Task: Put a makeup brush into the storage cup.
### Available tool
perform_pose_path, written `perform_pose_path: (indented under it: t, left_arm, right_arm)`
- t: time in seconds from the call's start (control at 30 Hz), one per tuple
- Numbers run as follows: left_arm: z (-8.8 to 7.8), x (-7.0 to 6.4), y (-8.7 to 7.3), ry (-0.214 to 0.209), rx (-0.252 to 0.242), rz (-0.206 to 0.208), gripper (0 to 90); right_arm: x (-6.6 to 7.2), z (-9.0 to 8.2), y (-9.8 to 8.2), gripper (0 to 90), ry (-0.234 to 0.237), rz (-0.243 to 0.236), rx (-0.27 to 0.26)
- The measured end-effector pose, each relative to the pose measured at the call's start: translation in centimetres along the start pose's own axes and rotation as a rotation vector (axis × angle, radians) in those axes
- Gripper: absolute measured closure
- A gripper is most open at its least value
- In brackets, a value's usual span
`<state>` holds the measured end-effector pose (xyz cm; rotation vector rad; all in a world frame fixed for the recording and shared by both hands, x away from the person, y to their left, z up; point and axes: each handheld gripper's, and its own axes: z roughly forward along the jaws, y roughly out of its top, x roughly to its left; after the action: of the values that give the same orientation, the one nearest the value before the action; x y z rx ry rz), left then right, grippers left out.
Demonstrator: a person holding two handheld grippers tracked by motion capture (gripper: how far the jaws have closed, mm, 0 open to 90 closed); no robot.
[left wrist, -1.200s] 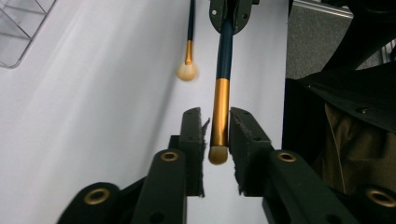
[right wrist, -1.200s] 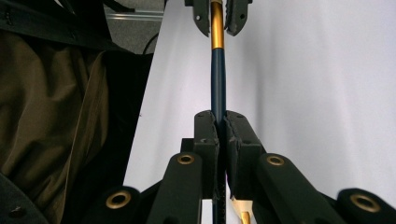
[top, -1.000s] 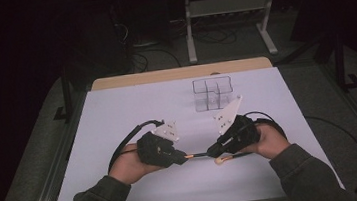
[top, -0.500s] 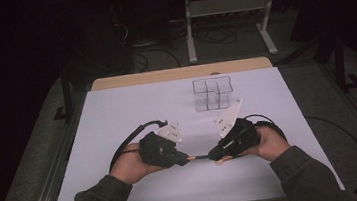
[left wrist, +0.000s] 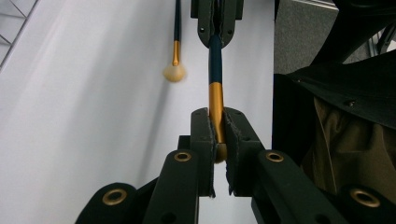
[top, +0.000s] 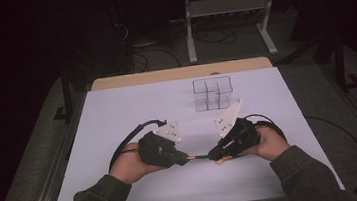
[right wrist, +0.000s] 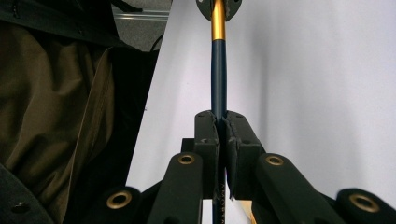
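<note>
Gold-ferruled dark-blue brush (left wrist: 215, 70), clamped at both ends.

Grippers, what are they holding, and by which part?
One makeup brush: left gripper clamps its gold ferrule, right gripper its dark handle.

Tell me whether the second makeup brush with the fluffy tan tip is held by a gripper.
No, the second brush with the fluffy tan tip lies free on the white table, beside the gripped brush.

Brush (left wrist: 216, 70): glossy dark handle, gold metal ferrule; matt white table (top: 118, 117).
</note>
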<state>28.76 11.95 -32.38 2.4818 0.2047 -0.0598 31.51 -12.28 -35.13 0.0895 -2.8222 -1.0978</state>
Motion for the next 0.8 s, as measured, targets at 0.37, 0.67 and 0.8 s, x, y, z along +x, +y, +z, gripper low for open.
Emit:
perform_pose_path:
  t: [0.37,0.67,0.8]
  left_arm:
    - [-0.11,-0.15,0.15,0.012,0.023,0.016,83.7]
    - [-0.25,-0.39,0.32,0.024,0.035,0.022,83.9]
    - [-0.31,-0.41,0.45,0.023,0.042,0.028,83.9]
  right_arm:
    - [-0.11,0.33,0.07,83.2,-0.002,-0.005,0.01]
    - [-0.15,0.6,0.25,81.7,0.001,0.01,0.018]
    - [-0.15,0.7,0.29,79.8,0.003,0.016,0.025]
